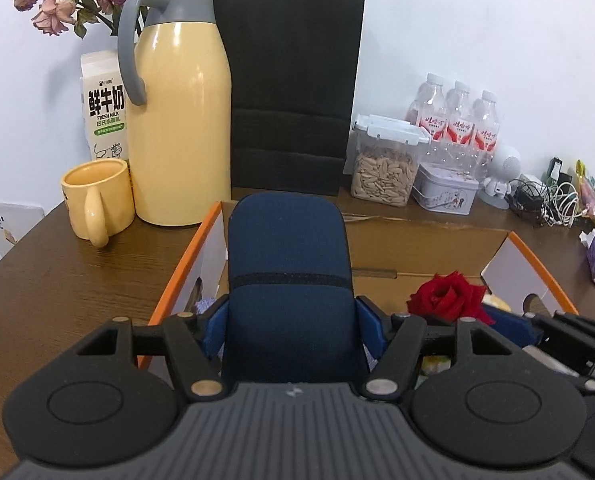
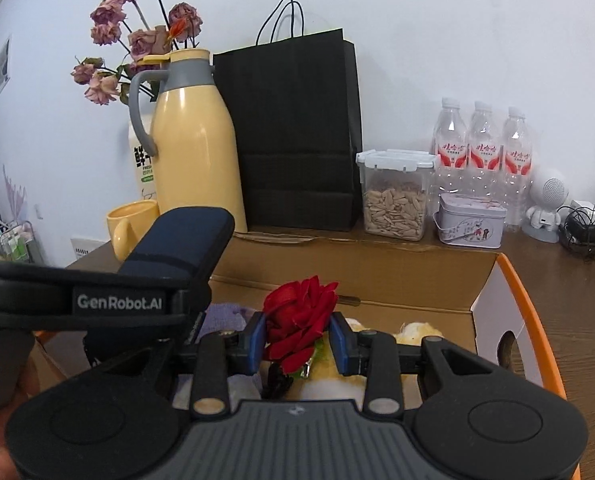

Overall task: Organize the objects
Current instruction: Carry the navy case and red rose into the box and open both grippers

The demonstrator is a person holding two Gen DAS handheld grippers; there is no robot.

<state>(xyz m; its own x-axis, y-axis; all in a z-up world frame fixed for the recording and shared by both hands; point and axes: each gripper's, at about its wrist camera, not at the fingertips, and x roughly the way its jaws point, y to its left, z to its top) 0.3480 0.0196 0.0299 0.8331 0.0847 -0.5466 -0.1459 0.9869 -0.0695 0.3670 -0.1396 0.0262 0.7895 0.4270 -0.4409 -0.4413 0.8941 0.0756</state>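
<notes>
My left gripper (image 1: 291,324) is shut on a navy blue soft case (image 1: 289,260), which sticks out forward and up from between the blue pads. It hangs over the left part of an open cardboard box with orange edges (image 1: 185,264). In the right wrist view, my right gripper (image 2: 297,340) is shut on a red rose (image 2: 299,312), gripped at the sides of the bloom over the box (image 2: 525,300). The two grippers are side by side, the left one with the navy case (image 2: 177,244) just left of the rose. The rose's stem is mostly hidden.
Behind the box stand a yellow thermos jug (image 1: 181,120), a yellow mug (image 1: 97,200), a milk carton (image 1: 103,108), a black paper bag (image 1: 293,92), a seed container (image 1: 385,164), a tin (image 1: 445,188) and three water bottles (image 1: 457,120). Cables (image 1: 549,200) lie at the right.
</notes>
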